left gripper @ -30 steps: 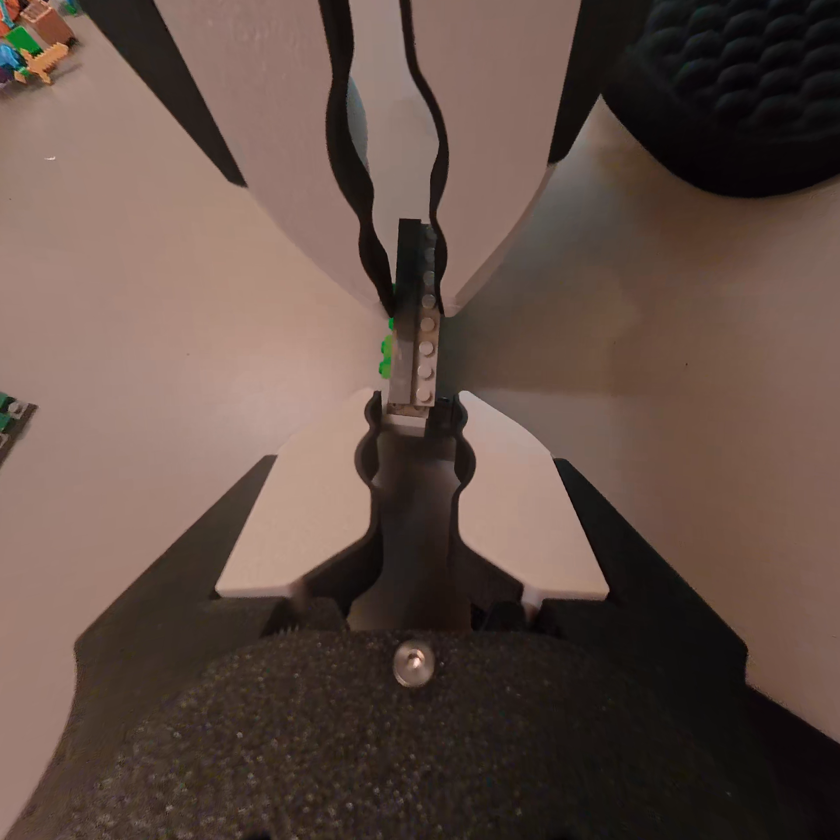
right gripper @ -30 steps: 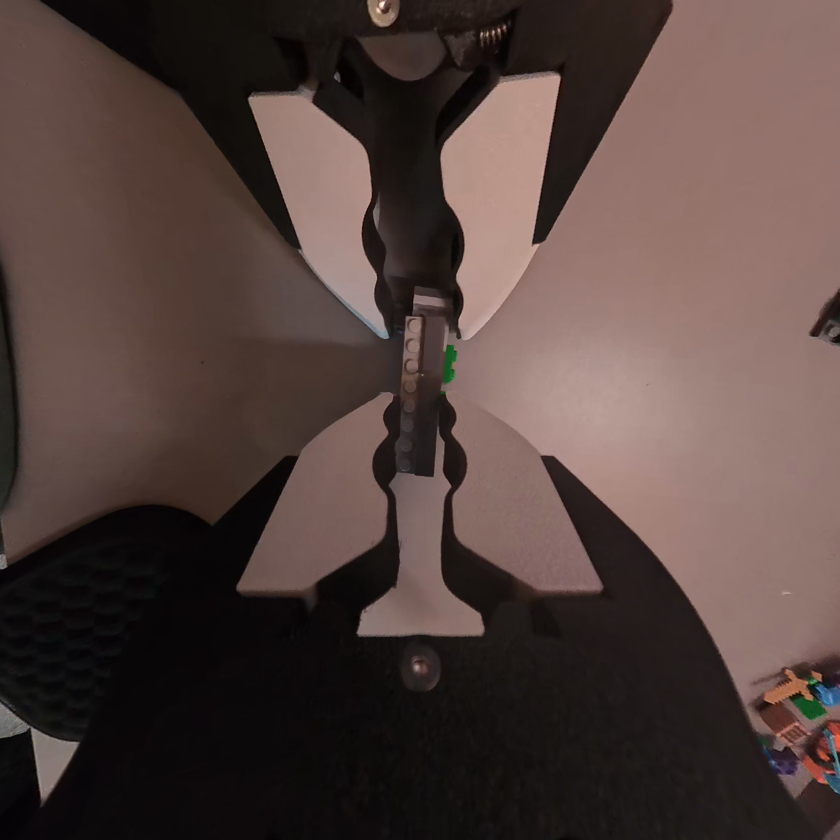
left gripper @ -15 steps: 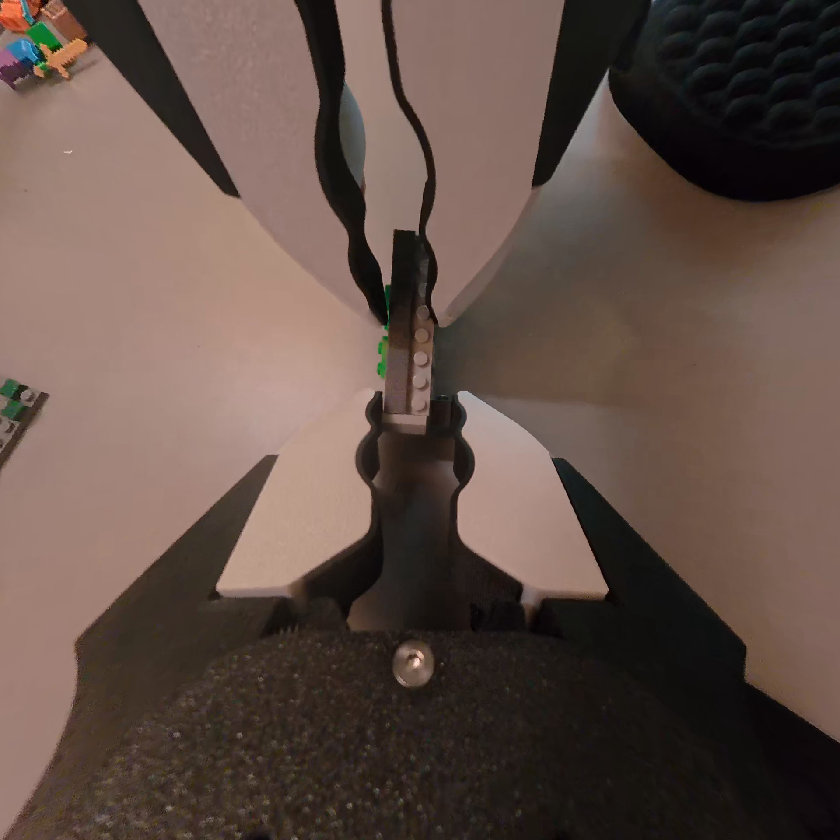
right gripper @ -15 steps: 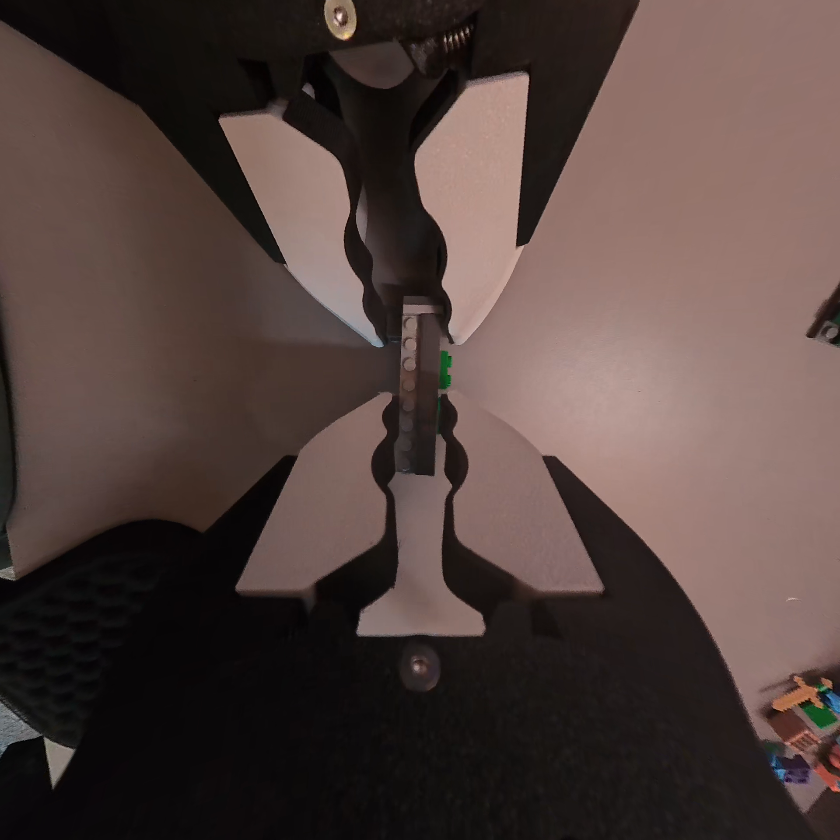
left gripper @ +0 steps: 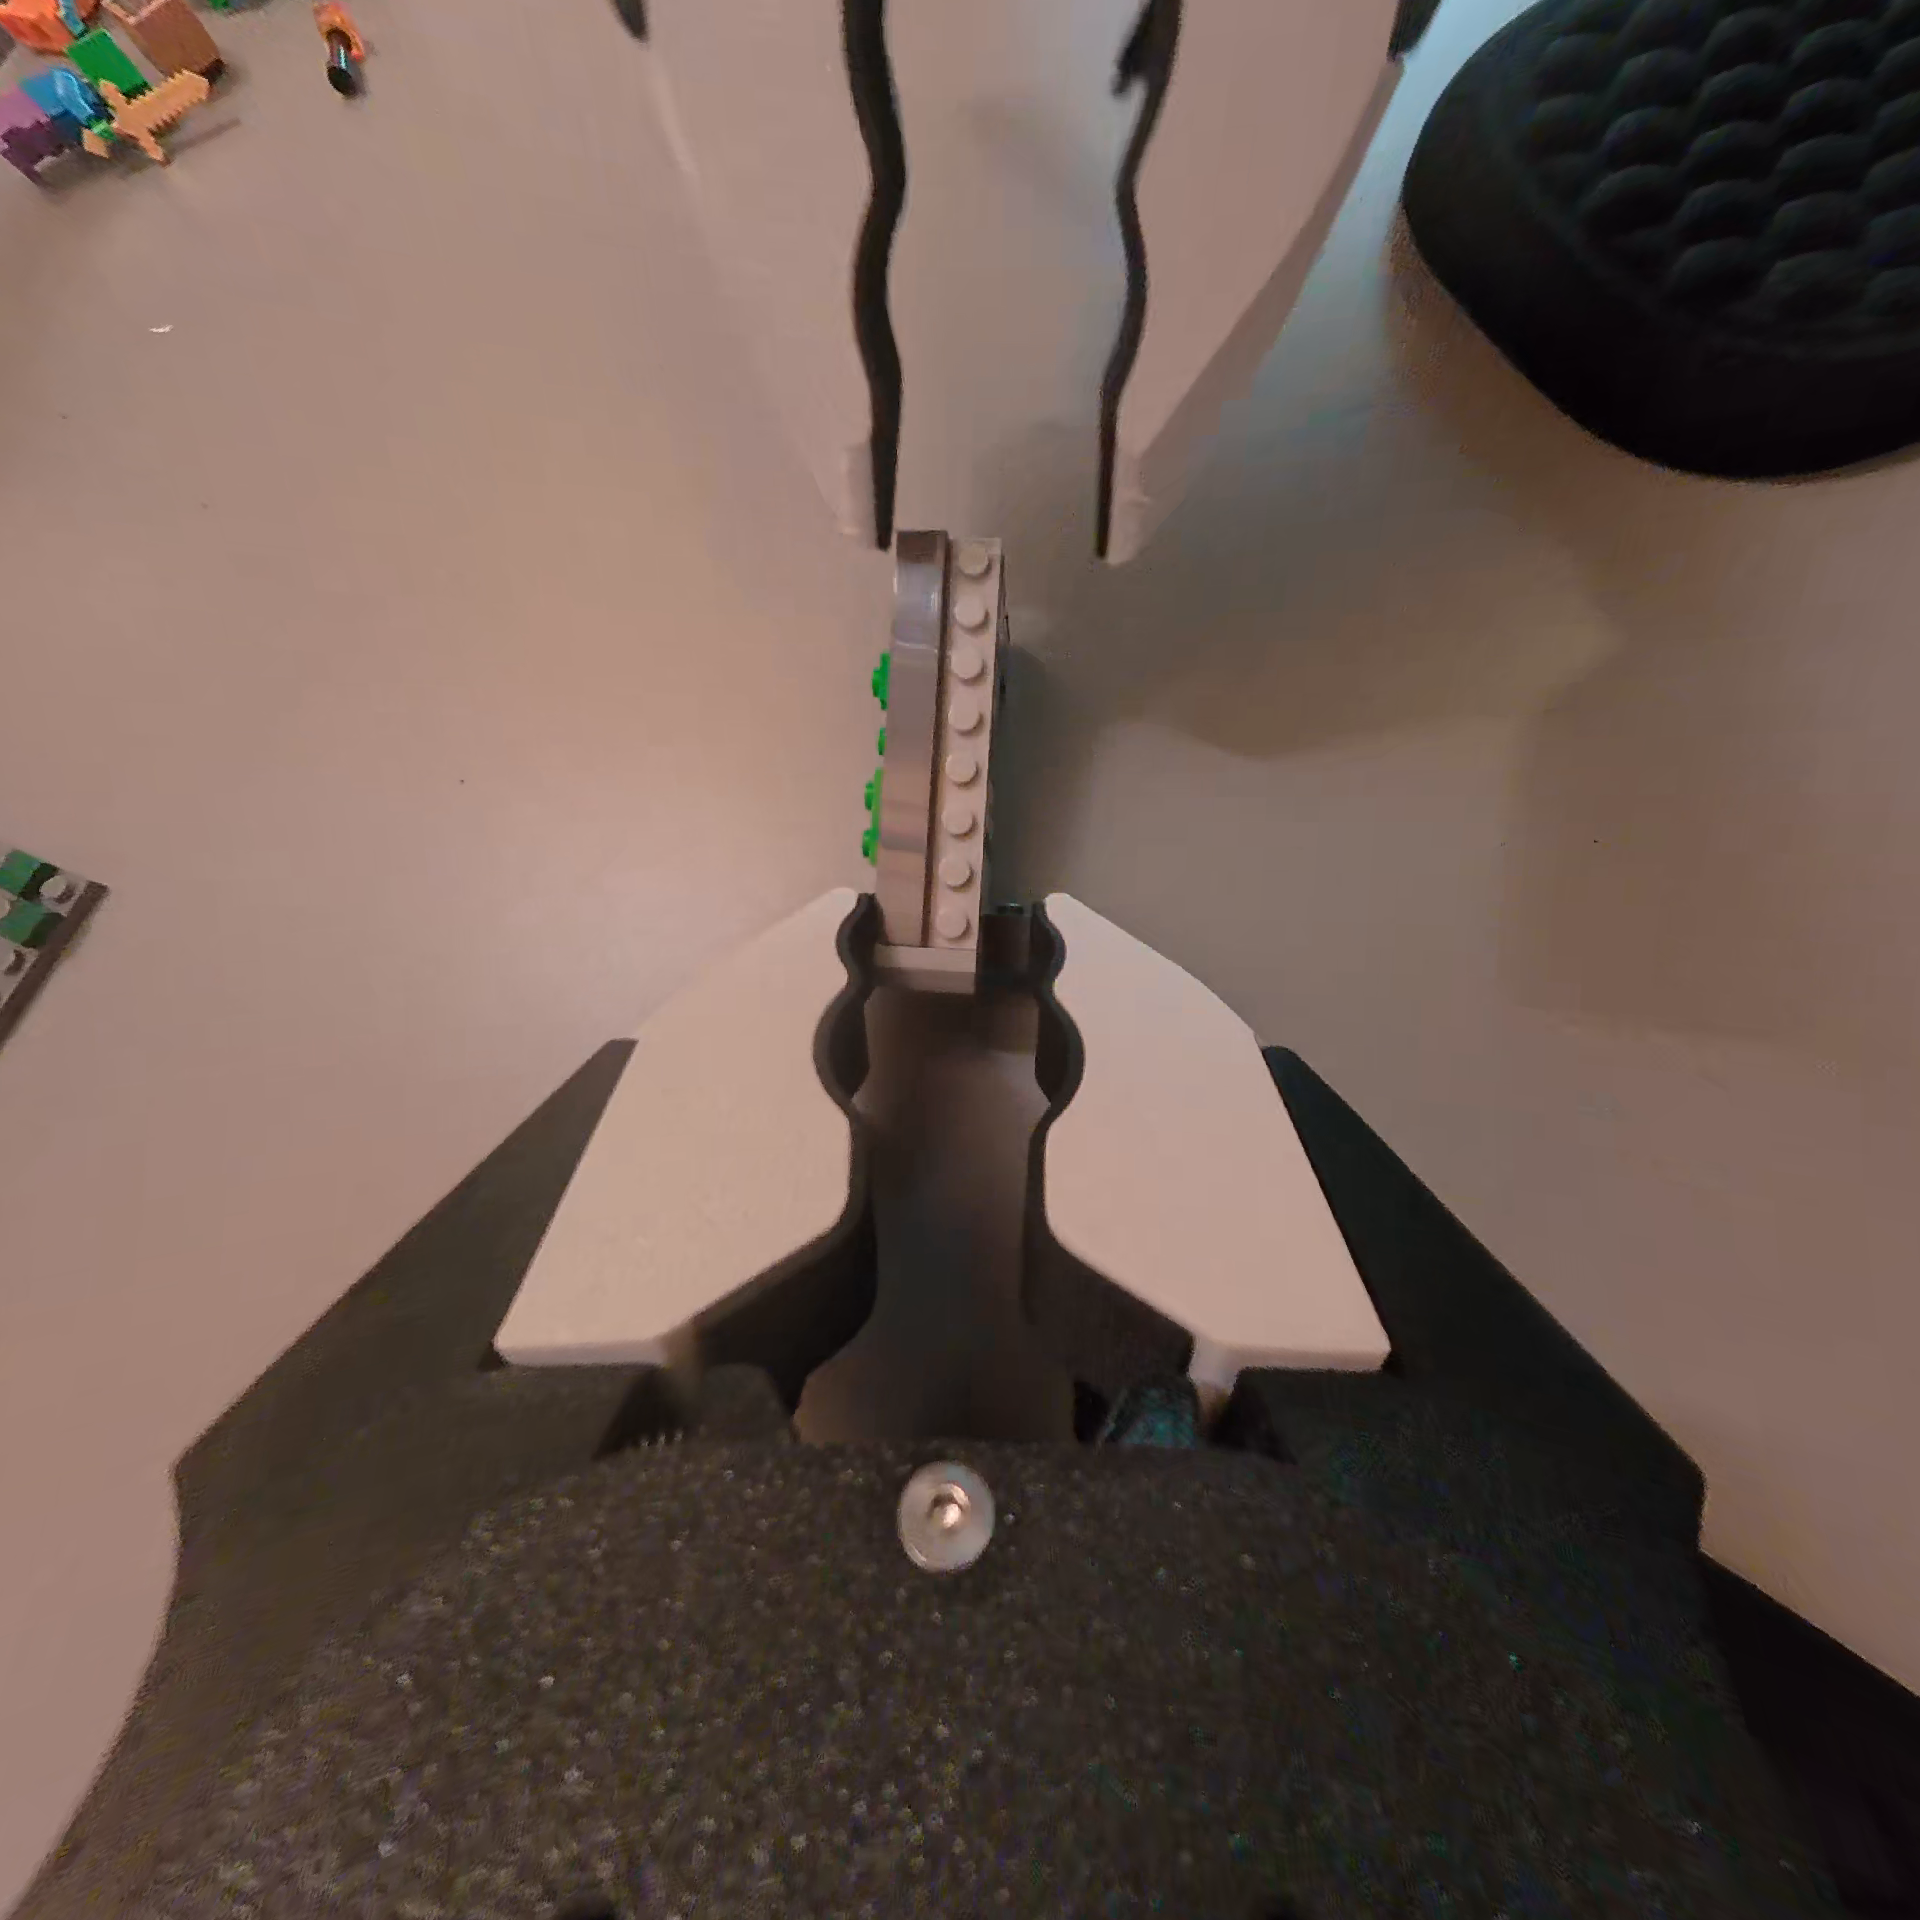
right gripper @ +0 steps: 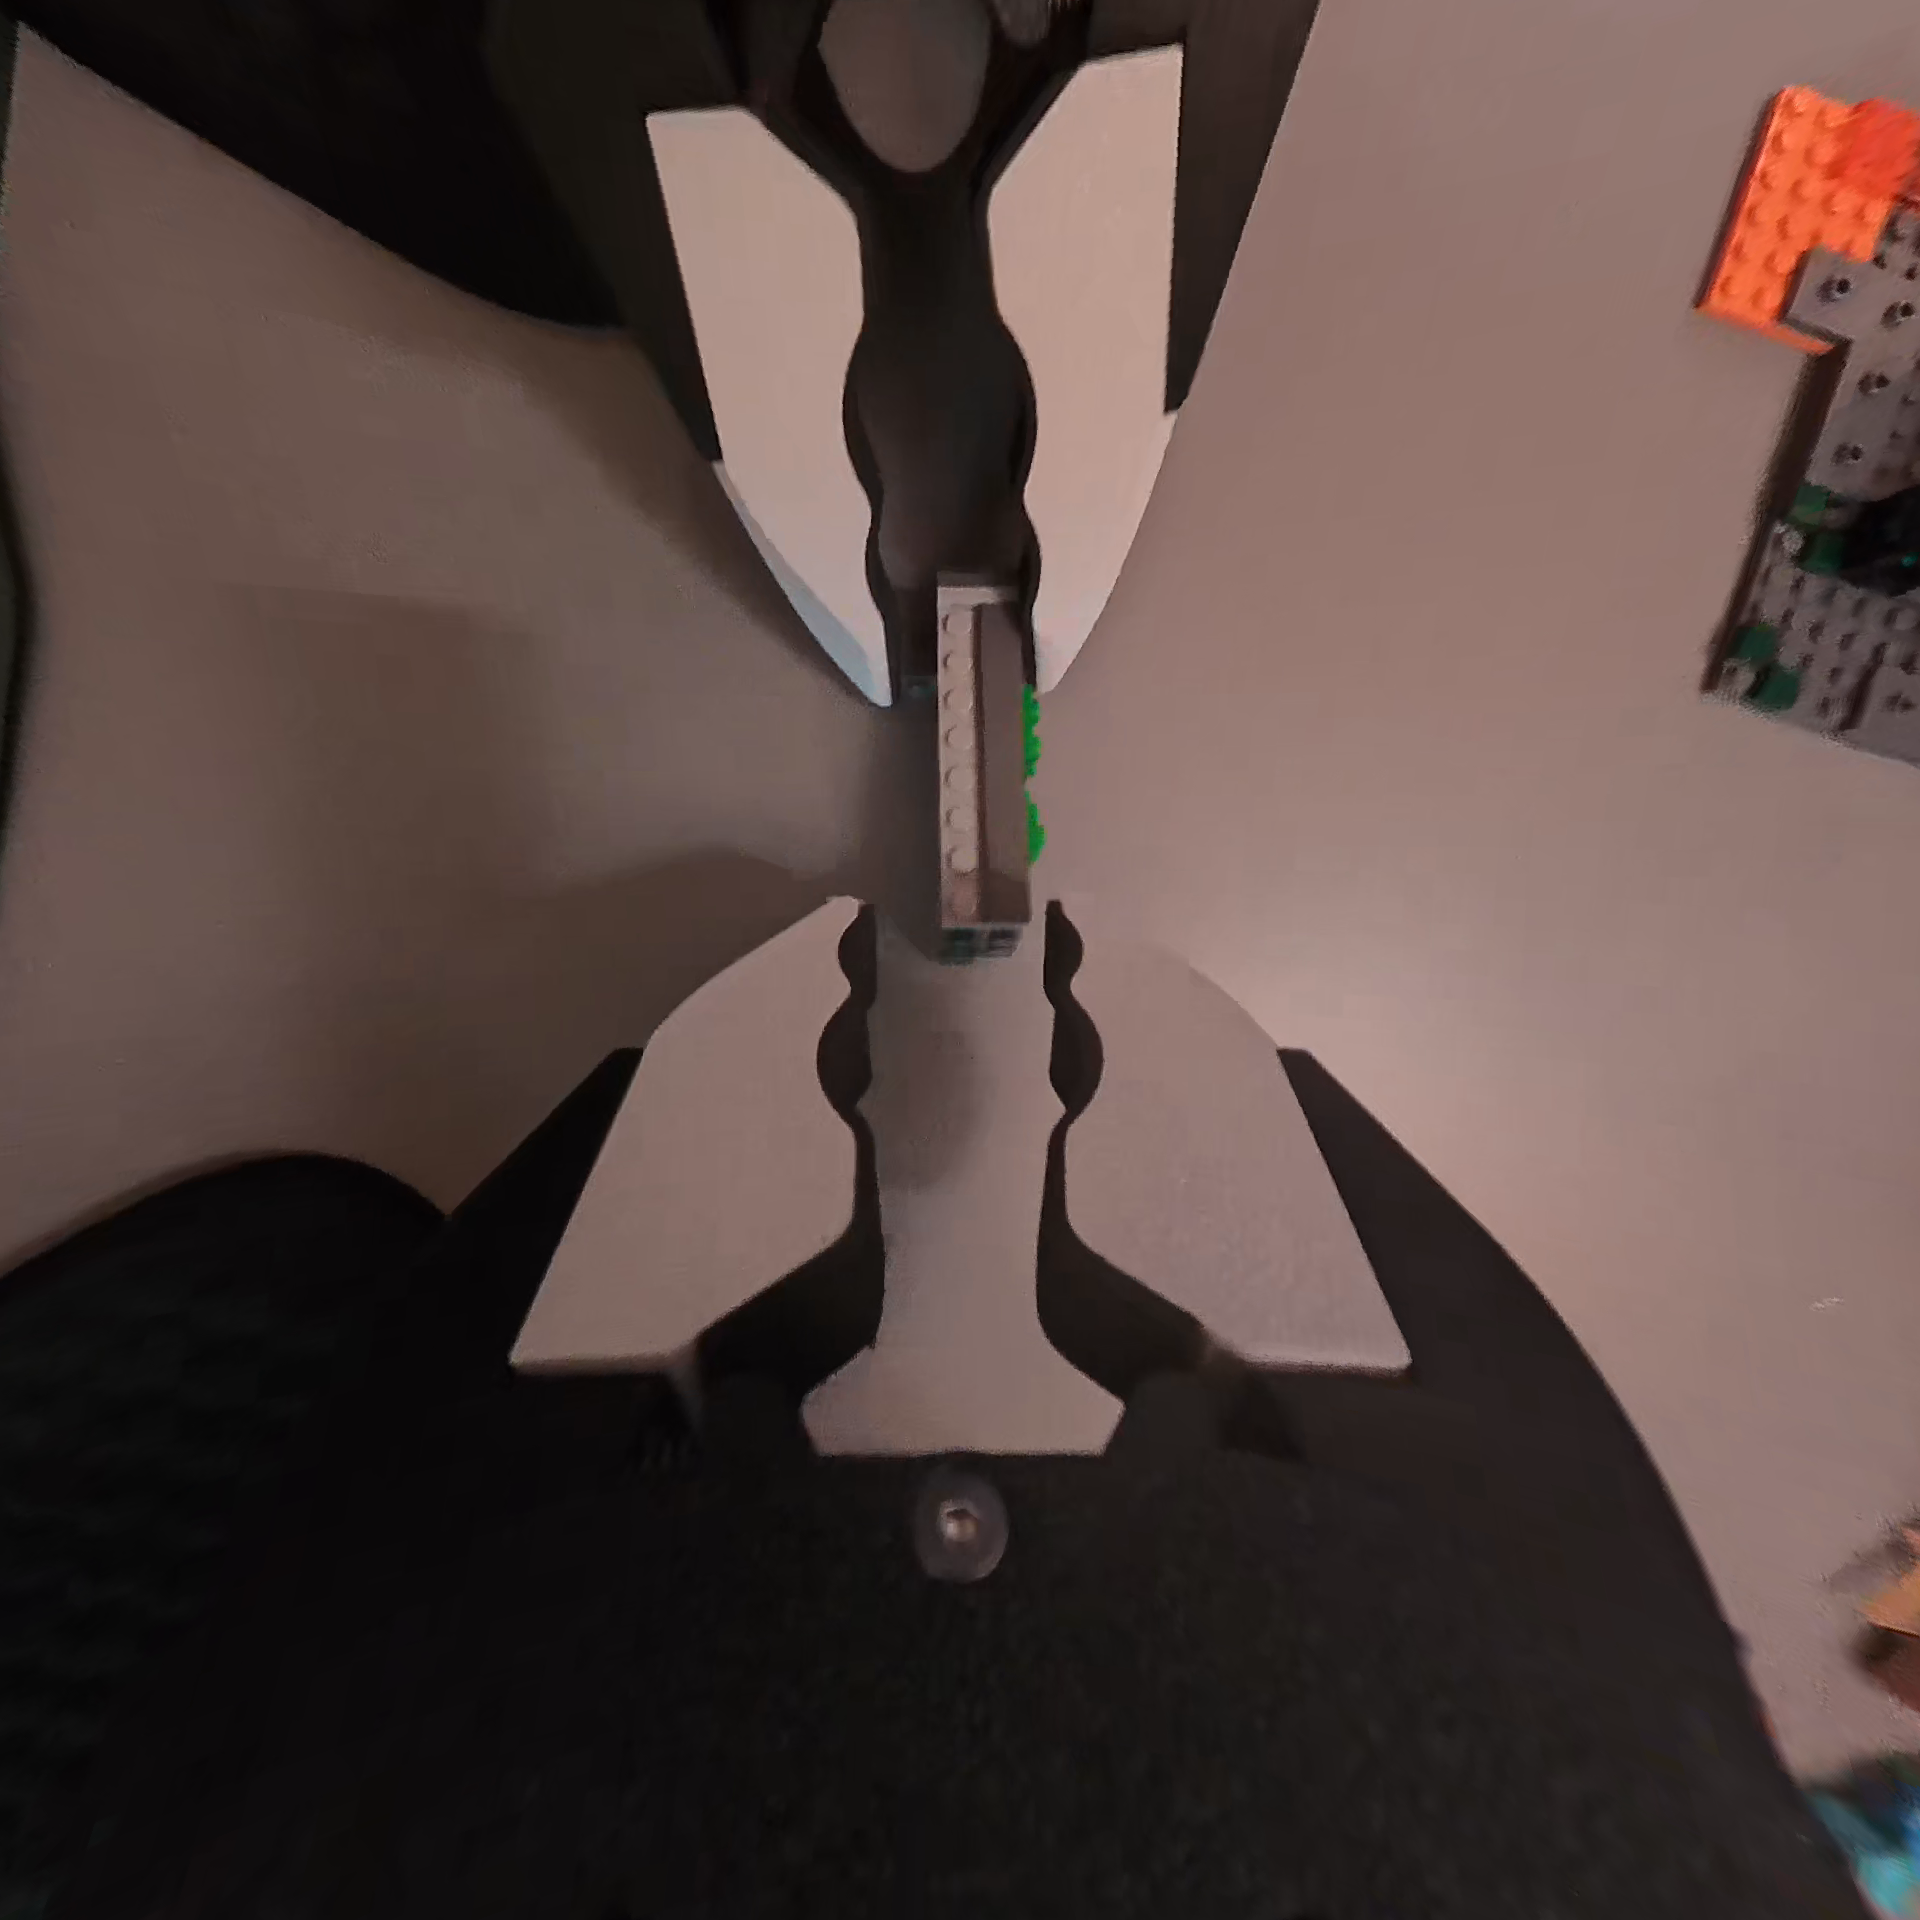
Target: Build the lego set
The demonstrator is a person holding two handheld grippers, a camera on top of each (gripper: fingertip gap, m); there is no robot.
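Grey lego strip held by one tool, the other let go.

The grey lego strip (left gripper: 948, 748), studded, with green pieces (left gripper: 876, 769) on one side, hung above the bench (left gripper: 416, 582), its near end pinched in the left tool (left gripper: 943, 951). The right tool (right gripper: 954, 914) stood wide, jaws clear of the strip's far end. Judged step: a hand-over or press just finished. Next probably called for carrying the strip to the grey baseplate (right gripper: 1829, 582) by the orange plate (right gripper: 1808, 197) and aligning studs.

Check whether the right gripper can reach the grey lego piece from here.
Probably yes: the right gripper is open, the free end of the grey lego piece sits at its jaws, nothing between.
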